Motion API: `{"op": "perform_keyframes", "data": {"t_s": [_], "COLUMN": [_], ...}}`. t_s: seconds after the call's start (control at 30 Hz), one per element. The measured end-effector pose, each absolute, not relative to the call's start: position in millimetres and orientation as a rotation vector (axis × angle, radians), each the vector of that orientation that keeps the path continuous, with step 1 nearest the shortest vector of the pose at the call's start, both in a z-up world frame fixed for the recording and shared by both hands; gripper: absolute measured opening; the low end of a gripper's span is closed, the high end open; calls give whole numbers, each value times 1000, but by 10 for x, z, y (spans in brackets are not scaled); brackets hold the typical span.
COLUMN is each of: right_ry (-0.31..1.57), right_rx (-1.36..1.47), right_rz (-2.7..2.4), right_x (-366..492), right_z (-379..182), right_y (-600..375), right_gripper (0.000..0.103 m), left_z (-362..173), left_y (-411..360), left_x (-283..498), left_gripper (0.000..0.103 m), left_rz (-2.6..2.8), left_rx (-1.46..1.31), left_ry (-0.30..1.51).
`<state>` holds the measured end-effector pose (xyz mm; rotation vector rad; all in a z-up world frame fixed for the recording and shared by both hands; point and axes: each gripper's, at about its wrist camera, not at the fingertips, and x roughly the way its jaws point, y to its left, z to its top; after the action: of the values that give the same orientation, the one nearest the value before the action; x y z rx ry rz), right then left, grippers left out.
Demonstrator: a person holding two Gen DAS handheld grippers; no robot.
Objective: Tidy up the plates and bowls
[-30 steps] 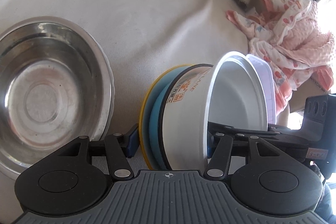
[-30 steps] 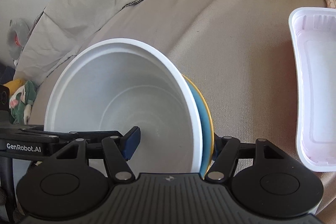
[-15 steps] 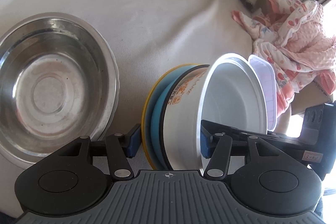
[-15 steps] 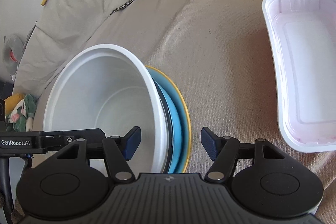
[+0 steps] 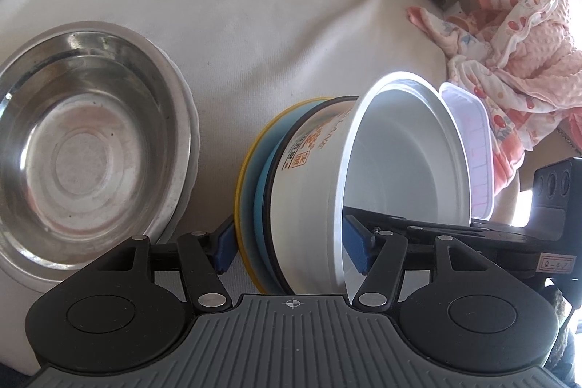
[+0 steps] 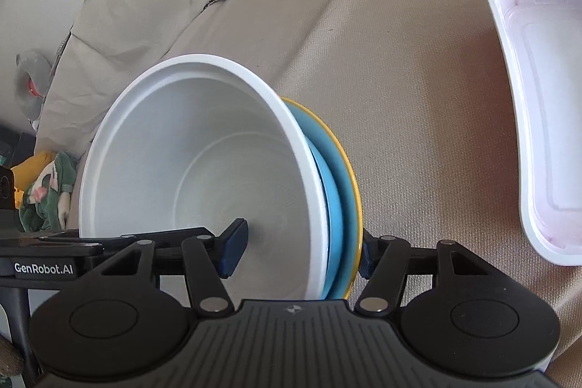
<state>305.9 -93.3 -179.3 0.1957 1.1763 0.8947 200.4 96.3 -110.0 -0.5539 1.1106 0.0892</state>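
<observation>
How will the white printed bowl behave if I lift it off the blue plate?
The white bowl looks like thin disposable paper or foam, so probably very light, and its wall may dent under a hard squeeze. It is tipped on its side against the blue plate over soft cloth, so, being round, it may roll once released.

home: cloth-covered sofa [image 5: 276, 35], baby clothes [image 5: 516, 68]
</observation>
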Motion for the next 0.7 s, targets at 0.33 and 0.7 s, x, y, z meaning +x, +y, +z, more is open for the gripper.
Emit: {"op": "perform_keyframes", "data": {"t_s": [0.33,0.7], "right_ry": [1203,1212], "right_rx": [191,151], "right_rz": [890,899], "right_x": [3073,3037], "right_z": [-1768,-1780], "right_y": [-898,-898], "right_gripper": [61,60], "left_z": [-1111,-1132], "left_y": [951,938], "left_x": [1997,1997], "left_gripper": [64,64], "left_rz": [90,85], "left_rx": [-575,-563], "left_ry": [1127,1140]}}
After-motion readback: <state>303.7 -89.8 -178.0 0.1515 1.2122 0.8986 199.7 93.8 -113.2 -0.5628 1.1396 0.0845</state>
